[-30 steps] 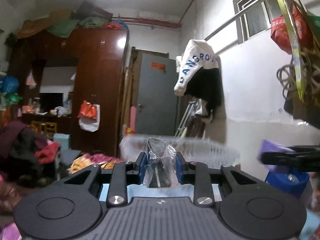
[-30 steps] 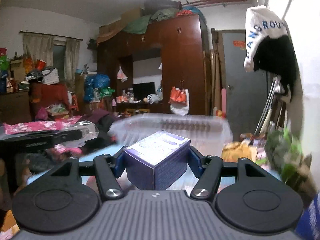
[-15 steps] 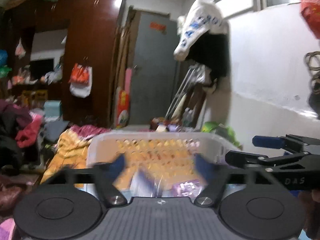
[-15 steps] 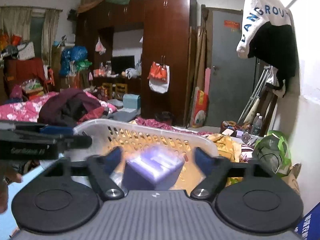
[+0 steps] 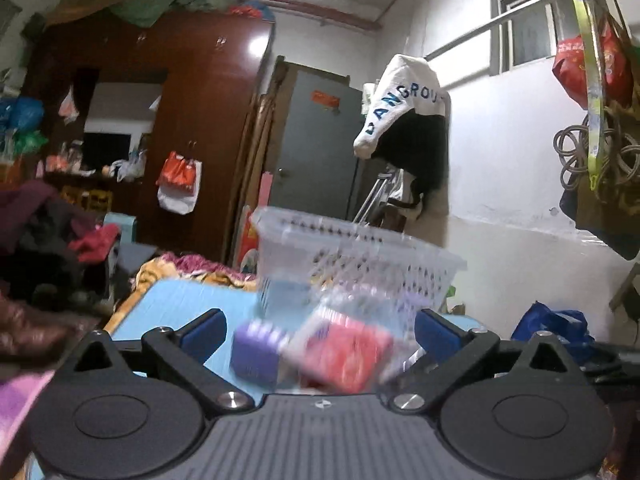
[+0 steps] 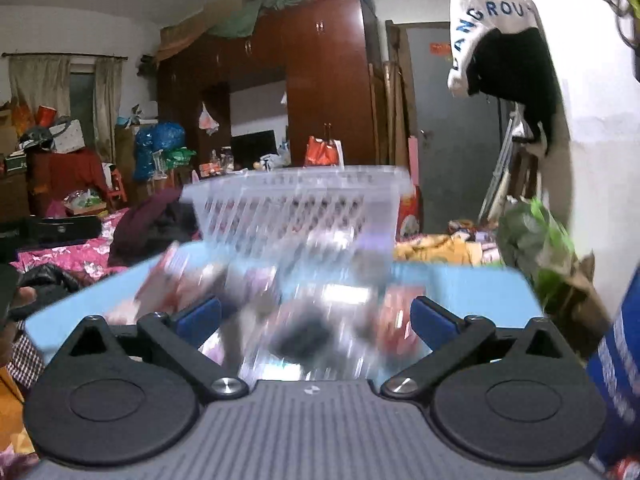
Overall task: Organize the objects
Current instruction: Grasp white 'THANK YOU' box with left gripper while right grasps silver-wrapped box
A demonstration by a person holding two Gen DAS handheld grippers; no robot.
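Box (image 5: 256, 354) dropped, both grippers (image 5: 320, 330) now open

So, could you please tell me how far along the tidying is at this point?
Done: the white basket on the blue table seems to hold some items already, though blur hides which. In hand: nothing; the left tool and right tool have just been opening and grip nothing. Left: a purple box, a red packet and blurred packets remain on the table.
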